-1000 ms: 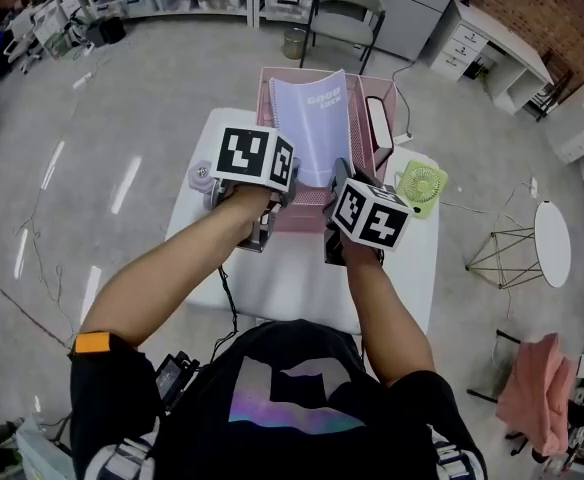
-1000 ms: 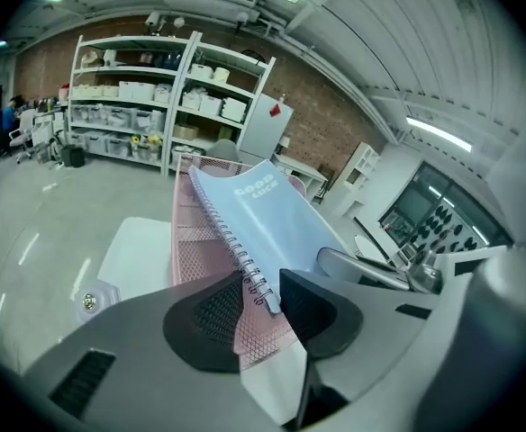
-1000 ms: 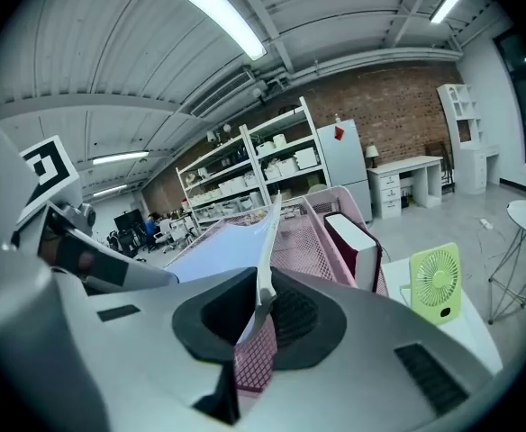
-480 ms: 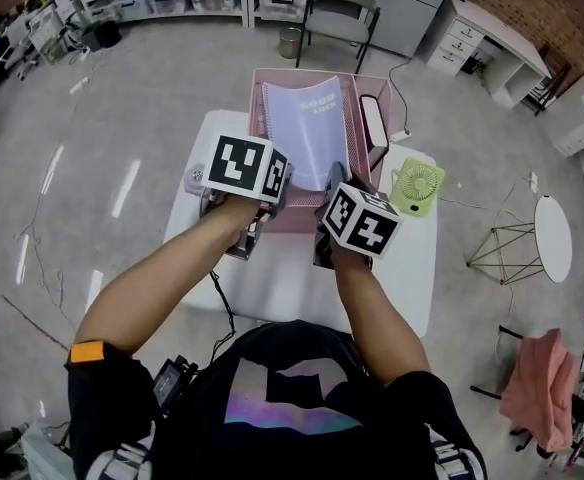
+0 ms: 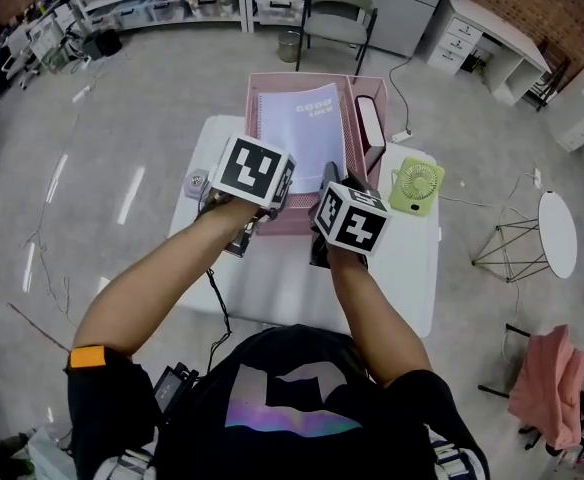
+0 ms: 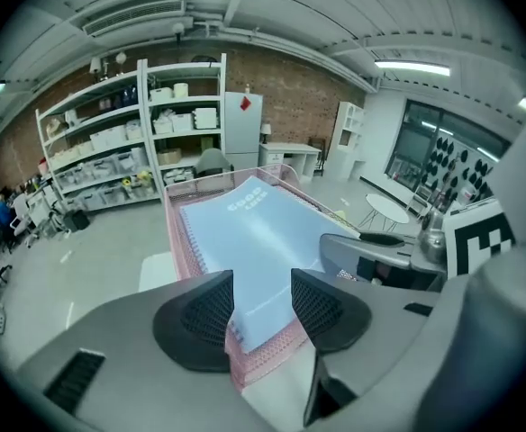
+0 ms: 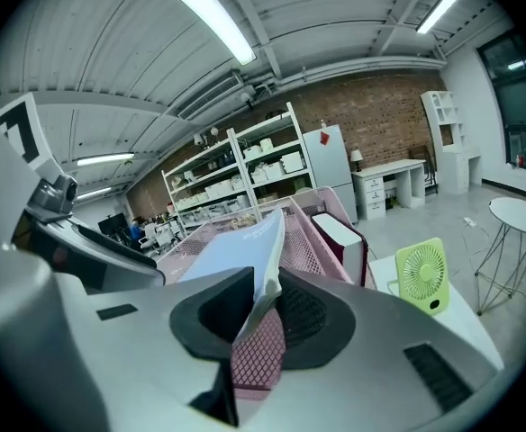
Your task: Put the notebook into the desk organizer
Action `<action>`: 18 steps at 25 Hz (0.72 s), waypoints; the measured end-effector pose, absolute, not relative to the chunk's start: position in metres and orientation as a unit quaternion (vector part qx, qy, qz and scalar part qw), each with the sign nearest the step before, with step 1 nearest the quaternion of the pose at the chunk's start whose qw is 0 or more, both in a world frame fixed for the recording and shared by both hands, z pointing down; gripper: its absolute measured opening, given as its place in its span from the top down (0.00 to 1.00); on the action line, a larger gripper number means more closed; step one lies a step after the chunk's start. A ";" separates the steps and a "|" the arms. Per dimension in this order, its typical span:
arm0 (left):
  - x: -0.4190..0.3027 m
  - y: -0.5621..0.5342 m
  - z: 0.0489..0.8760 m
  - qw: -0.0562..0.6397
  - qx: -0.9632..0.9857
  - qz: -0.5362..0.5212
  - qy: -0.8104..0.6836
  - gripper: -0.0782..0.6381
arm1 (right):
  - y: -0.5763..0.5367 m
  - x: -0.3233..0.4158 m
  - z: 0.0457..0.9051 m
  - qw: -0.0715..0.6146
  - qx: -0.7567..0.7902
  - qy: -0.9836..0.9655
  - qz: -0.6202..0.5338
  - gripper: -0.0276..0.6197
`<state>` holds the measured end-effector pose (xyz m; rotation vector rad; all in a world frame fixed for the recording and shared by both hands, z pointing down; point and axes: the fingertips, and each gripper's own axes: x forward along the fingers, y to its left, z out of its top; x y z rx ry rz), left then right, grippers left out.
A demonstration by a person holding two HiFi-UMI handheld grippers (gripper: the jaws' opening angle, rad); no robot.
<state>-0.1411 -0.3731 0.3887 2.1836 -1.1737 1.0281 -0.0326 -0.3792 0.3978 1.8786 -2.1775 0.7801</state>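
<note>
While the notebook (image 5: 304,133) already sits inside the desk organizer (image 5: 356,103), the placing looks nearly done, with only the release left.
Pale blue and smooth-covered, with a wire spiral along its left edge, it slopes up in the wide tray of the pink mesh organizer, a boxy, stiff lattice on the white desk (image 5: 282,288). The left gripper (image 6: 261,309) is opening its ribbed black fingers (image 6: 200,318), the notebook's near corner between them but untouched. The right gripper (image 7: 265,318) pinches the thin right edge, so that hold must go next.
</note>
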 end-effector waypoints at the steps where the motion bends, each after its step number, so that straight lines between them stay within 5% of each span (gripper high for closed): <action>1: -0.141 -0.374 0.388 0.223 0.794 0.370 -0.429 0.61 | -0.380 -0.034 0.399 0.088 0.625 -0.730 0.261 0.84; 10: -0.149 -0.376 0.359 0.174 0.813 0.293 -0.472 0.60 | -0.367 -0.032 0.385 0.132 0.642 -0.733 0.183 0.69; 18: -0.157 -0.363 0.344 0.153 0.831 0.231 -0.482 0.61 | -0.365 -0.037 0.351 0.135 0.654 -0.737 0.103 0.69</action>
